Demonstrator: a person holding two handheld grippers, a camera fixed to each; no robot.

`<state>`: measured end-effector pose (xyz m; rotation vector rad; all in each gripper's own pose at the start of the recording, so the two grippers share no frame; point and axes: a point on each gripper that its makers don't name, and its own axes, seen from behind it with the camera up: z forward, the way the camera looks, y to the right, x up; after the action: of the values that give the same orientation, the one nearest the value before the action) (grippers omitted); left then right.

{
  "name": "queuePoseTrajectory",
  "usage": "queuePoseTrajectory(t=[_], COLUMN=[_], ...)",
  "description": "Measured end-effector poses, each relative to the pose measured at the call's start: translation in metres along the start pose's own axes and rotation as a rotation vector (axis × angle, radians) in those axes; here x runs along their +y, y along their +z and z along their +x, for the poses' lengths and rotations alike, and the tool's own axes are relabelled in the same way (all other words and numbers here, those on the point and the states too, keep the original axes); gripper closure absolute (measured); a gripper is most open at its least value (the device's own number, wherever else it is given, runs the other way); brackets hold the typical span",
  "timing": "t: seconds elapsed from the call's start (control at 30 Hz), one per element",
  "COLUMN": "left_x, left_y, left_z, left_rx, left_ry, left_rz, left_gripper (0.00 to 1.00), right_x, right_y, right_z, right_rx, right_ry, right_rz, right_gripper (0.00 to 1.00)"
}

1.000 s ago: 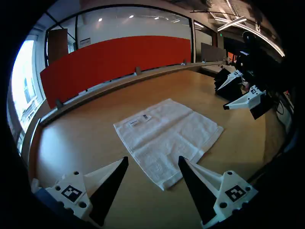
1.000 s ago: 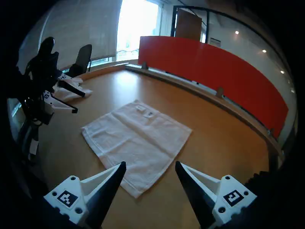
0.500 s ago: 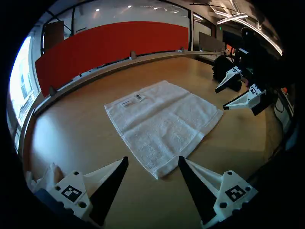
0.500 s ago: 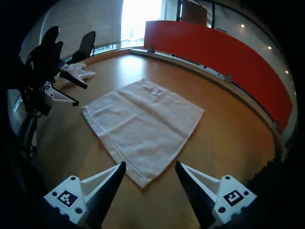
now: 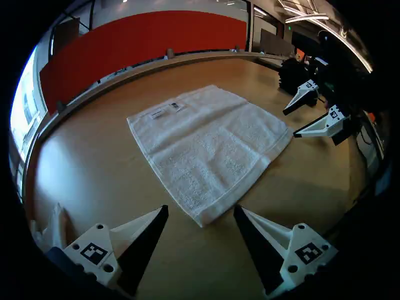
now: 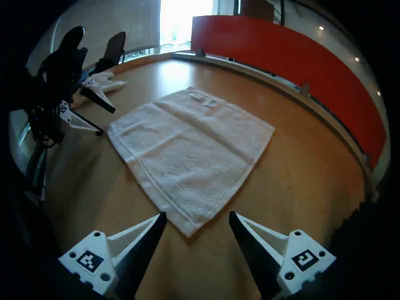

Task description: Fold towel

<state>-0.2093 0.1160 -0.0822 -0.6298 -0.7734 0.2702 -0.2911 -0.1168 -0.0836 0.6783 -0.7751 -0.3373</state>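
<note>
Squarely laid terry towel point(image 5: 210, 145) (white), wood table point(image 5: 90, 150), both hand-held grippers point(image 5: 200, 206) point(image 6: 197, 213) wide

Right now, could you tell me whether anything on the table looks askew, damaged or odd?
Nothing stands out. The white towel lies flat and spread out on the table, its tags facing up, with no visible tear, stain or spill. The left gripper and right gripper are both open, each pointed at a near corner.
</note>
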Motion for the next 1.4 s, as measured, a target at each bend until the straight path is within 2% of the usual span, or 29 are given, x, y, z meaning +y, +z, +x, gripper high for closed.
queuePoseTrajectory(t=[0.4, 0.67, 0.87, 1.1, 1.23, 1.4], left_x=[0.003, 0.008, 0.008, 0.008, 0.009, 0.012], left_y=[0.009, 0.012, 0.012, 0.012, 0.012, 0.01], left_z=[-0.009, -0.011, -0.011, -0.011, -0.012, -0.012], left_rx=[-0.054, -0.063, -0.072, -0.087, -0.089, -0.092], left_ry=[-0.011, 0.017, 0.015, 0.003, 0.004, 0.004], left_rz=[-0.019, -0.017, -0.013, -0.005, -0.004, -0.002], left_gripper=[0.03, 0.11, 0.17, 0.24, 0.32, 0.52], right_x=[0.0, -0.003, -0.006, -0.01, -0.01, -0.01], right_y=[0.001, 0.003, 0.004, 0.003, 0.003, 0.004], right_z=[-0.009, -0.012, -0.012, -0.012, -0.013, -0.013], right_rx=[-0.023, -0.04, -0.045, -0.043, -0.042, -0.04], right_ry=[-0.002, -0.001, 0.002, -0.01, -0.008, -0.002], right_rz=[0.029, 0.053, 0.065, 0.075, 0.072, 0.065], right_gripper=[0.12, 0.25, 0.37, 0.56, 0.64, 0.75])
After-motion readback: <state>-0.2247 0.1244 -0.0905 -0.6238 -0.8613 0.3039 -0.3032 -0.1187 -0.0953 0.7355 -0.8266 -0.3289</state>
